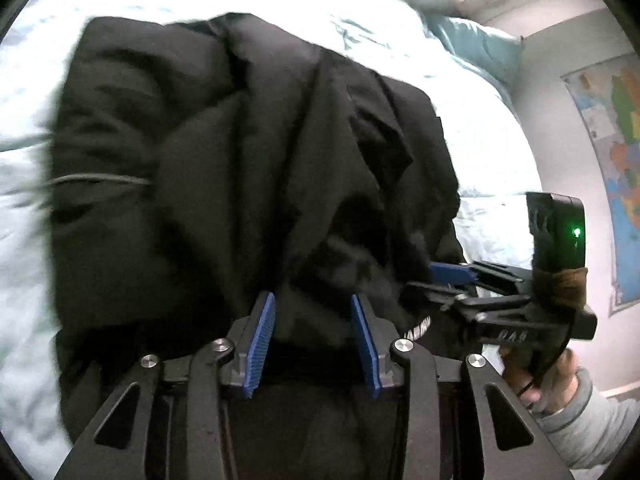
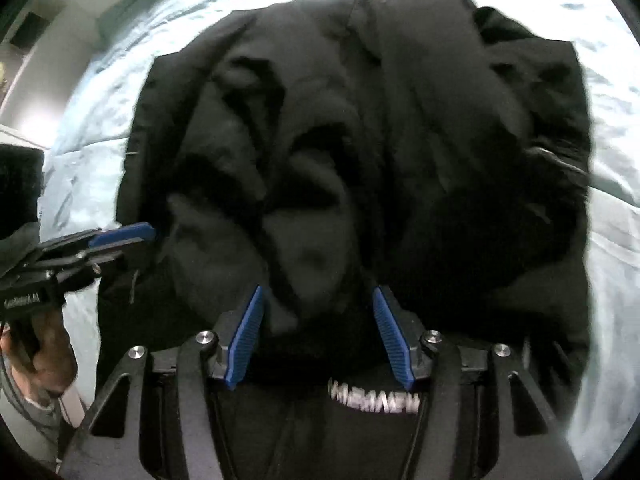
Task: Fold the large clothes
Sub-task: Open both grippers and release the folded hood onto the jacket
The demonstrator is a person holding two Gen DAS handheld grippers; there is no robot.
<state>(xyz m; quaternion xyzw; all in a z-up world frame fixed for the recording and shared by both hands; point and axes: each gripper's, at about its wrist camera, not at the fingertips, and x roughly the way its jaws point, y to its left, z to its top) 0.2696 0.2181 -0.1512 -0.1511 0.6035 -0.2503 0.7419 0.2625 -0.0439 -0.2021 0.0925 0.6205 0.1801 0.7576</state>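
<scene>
A bulky black jacket [image 1: 220, 140] lies bunched on a pale blue bed [image 1: 400, 20]. In the left wrist view my left gripper [image 1: 313, 298] points down at the jacket's near edge, and its blue pads press on a thick fold of black cloth. My right gripper [image 1: 430, 280] bites into the same edge just to the right. In the right wrist view the jacket [image 2: 400, 140] fills the middle, and my right gripper [image 2: 319, 289] holds a wide bunch of it between its pads. White lettering [image 2: 372, 400] shows on the cloth below them. My left gripper [image 2: 148, 240] enters from the left.
A blue pillow [image 1: 476, 44] lies at the far end of the bed. A coloured map [image 1: 616, 140] hangs on the wall to the right. A hand in a grey sleeve [image 1: 576, 412] holds the right gripper. Bedsheet [image 2: 608, 280] surrounds the jacket.
</scene>
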